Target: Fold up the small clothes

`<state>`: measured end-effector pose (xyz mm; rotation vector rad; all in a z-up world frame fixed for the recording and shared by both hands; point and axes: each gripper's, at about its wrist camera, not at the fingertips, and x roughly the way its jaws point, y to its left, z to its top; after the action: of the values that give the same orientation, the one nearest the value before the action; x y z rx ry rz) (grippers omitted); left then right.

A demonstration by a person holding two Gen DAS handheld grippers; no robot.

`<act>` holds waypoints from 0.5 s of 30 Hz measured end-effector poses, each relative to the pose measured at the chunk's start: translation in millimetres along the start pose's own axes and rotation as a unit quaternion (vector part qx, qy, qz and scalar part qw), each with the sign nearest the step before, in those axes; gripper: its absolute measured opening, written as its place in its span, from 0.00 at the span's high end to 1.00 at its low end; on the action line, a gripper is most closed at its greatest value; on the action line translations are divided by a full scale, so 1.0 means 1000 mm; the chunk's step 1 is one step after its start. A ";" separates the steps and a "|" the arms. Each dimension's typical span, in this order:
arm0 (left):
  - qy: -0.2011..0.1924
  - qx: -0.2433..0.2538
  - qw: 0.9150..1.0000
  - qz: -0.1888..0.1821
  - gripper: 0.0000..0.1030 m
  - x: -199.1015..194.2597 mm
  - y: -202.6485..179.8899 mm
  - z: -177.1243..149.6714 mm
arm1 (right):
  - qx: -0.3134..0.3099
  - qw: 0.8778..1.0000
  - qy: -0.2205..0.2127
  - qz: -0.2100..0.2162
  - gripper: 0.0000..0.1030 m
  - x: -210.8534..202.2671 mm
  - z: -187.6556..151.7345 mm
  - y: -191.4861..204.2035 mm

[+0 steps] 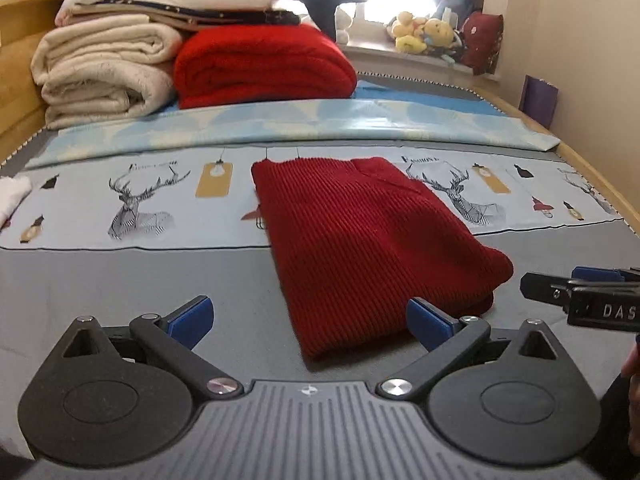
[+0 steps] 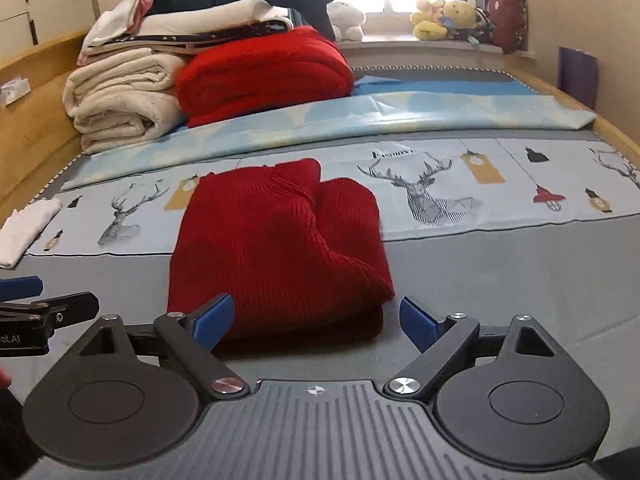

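A dark red ribbed knit sweater (image 1: 360, 248) lies folded on the grey bed cover; it also shows in the right wrist view (image 2: 276, 248). My left gripper (image 1: 310, 318) is open and empty, its blue pads (image 1: 192, 316) spread at the sweater's near left edge. My right gripper (image 2: 316, 320) is open and empty, its jaws either side of the sweater's near right corner. The right gripper shows at the right edge of the left wrist view (image 1: 584, 296). The left gripper shows at the left edge of the right wrist view (image 2: 40, 312).
Folded cream blankets (image 1: 104, 76) and a bright red blanket (image 1: 264, 64) are stacked at the far left. A small white garment (image 2: 24, 228) lies at the left. Plush toys (image 1: 428, 32) sit on the windowsill. Wooden bed rails (image 2: 32, 128) run along both sides.
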<state>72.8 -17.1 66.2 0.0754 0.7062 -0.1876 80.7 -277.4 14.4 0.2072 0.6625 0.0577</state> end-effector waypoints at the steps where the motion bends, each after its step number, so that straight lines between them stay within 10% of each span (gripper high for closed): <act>1: 0.002 -0.002 1.000 0.000 0.00 0.001 -0.001 0.000 | -0.003 1.000 0.000 0.001 0.12 0.000 -0.001 0.001; 15: 0.027 -0.033 0.999 0.009 0.00 0.013 0.001 0.003 | -0.012 1.000 0.005 -0.002 0.10 -0.001 0.000 0.003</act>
<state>84.5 -18.9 60.1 0.0228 0.7649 -0.1453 79.5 -274.5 15.7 0.1833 0.6714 0.0635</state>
